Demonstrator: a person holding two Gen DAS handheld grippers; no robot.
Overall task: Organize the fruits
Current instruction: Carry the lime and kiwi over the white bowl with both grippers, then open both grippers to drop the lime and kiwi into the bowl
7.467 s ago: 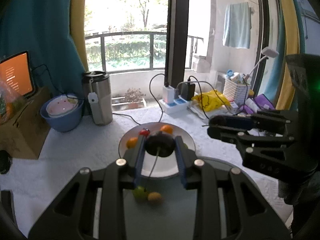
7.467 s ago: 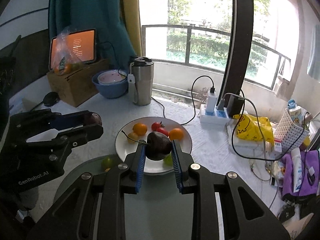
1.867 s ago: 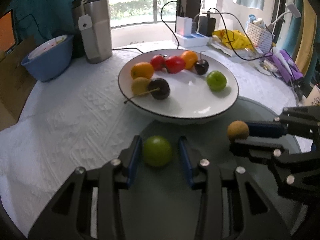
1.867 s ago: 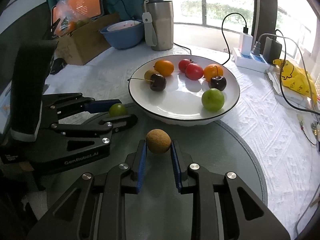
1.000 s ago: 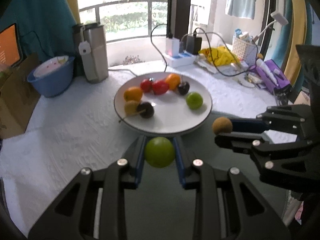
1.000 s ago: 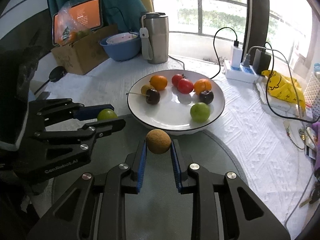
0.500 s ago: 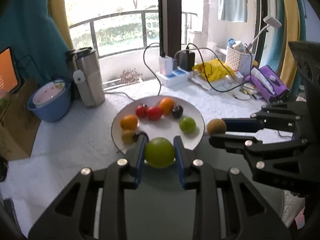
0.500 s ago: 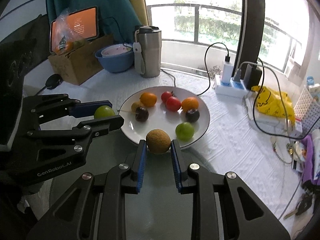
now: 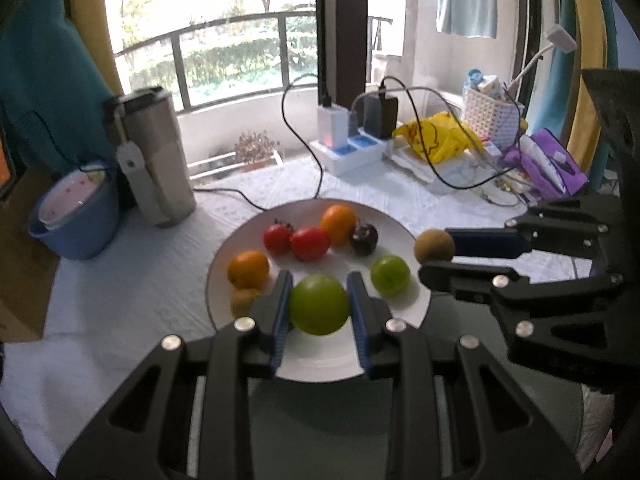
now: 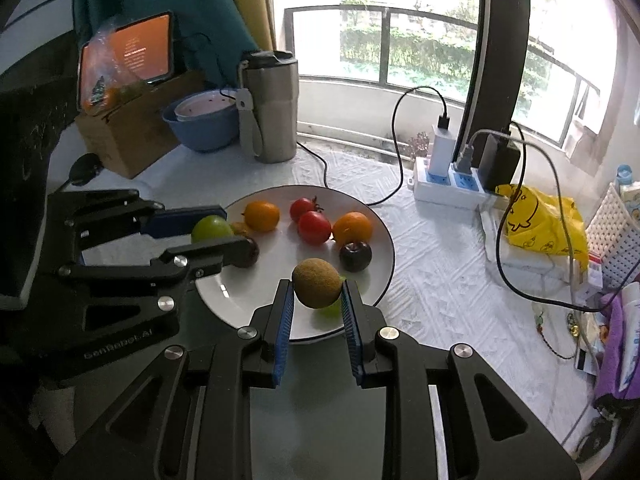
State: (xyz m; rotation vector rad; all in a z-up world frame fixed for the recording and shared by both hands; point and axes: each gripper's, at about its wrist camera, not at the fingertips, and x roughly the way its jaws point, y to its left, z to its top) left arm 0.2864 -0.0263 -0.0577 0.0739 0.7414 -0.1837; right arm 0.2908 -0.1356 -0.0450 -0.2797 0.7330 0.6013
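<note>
My left gripper [image 9: 319, 308] is shut on a green fruit [image 9: 319, 305] and holds it above the near side of the white plate [image 9: 316, 364]. It also shows in the right wrist view [image 10: 212, 229]. My right gripper [image 10: 317, 294] is shut on a brown kiwi [image 10: 317, 283] above the plate's near right part [image 10: 382, 248]. The kiwi shows in the left wrist view [image 9: 434, 245]. On the plate lie two oranges [image 9: 248, 269], two red tomatoes [image 9: 310, 244], a dark plum [image 9: 364, 239], another green fruit [image 9: 390, 276] and a small yellowish fruit [image 9: 243, 300].
A steel tumbler [image 9: 154, 168] and a blue bowl [image 9: 74, 216] stand behind the plate at left. A power strip with cables [image 9: 348, 148], a yellow bag [image 9: 436, 136] and a white basket [image 9: 492, 120] lie at back right. A cardboard box with a tablet [image 10: 132, 92] is far left.
Both grippers have moved forward over the plate, each still holding its fruit. The plate now lies directly under the held fruits.
</note>
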